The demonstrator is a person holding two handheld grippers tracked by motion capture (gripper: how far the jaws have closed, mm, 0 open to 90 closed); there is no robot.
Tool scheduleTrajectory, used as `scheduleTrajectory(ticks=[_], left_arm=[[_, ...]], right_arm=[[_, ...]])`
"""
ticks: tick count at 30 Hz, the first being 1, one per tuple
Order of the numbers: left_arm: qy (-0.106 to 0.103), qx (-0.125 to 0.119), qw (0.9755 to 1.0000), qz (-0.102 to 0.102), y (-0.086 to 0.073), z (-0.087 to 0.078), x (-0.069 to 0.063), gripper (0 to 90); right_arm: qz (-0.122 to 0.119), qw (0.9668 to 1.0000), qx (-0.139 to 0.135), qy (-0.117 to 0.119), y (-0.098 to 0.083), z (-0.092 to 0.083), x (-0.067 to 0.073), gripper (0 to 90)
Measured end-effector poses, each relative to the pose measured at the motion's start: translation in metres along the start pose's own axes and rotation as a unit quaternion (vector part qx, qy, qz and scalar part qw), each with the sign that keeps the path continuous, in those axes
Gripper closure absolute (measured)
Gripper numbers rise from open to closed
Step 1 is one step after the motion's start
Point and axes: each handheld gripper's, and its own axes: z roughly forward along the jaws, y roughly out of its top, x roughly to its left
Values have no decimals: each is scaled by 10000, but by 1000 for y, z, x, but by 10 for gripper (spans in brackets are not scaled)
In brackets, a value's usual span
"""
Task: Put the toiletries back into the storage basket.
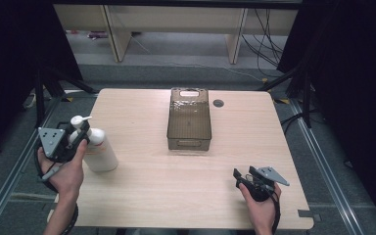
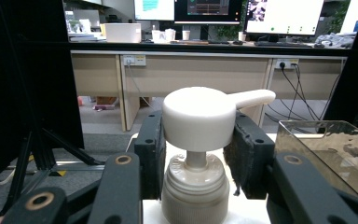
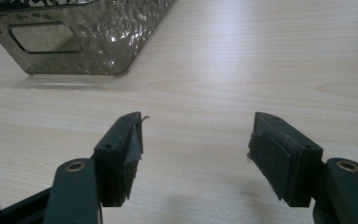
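Table (image 1: pixel 186 171) of pale wood carries two things: a white pump bottle (image 1: pixel 98 147) near its left edge and a smoky see-through bin (image 1: pixel 189 120) standing well apart from it, toward the far middle. The bottle stands upright, its spout pointing right and away from the person. The left gripper (image 1: pixel 76 139) is at the bottle's top; in the left gripper view (image 2: pixel 196 154) the pump head sits between the two black jaws, both of which touch its sides, so they are clamped on it. The right gripper (image 1: pixel 247 178) hovers low over the near right part of the table, held by a hand, with nothing in it. Its own view (image 3: pixel 196 149) has the jaws wide apart over bare wood, the bin's (image 3: pixel 74 42) corner beyond them.
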Motion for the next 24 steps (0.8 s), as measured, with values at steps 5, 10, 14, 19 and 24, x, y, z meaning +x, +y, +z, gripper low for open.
scheduleTrajectory(ticks=[5,10,14,19,24], left_arm=[[-95,-119,9999,18,2,-2,-7,595],[-302,-182,9994,2,10,-3,-18,596],[-492,-255,9984,-64,17,-2,-29,596],[-708,-310,9970,-84,24,1,-42,596],[-894,-356,9954,-1,27,3,-56,596]], right_arm=[[7,10000,-20,27,0,0,0,351],[92,10000,21,26,0,-1,2,350],[92,9999,15,-39,0,0,2,350],[60,10000,-25,-3,0,0,1,349],[41,10000,-30,-24,0,-1,1,349]])
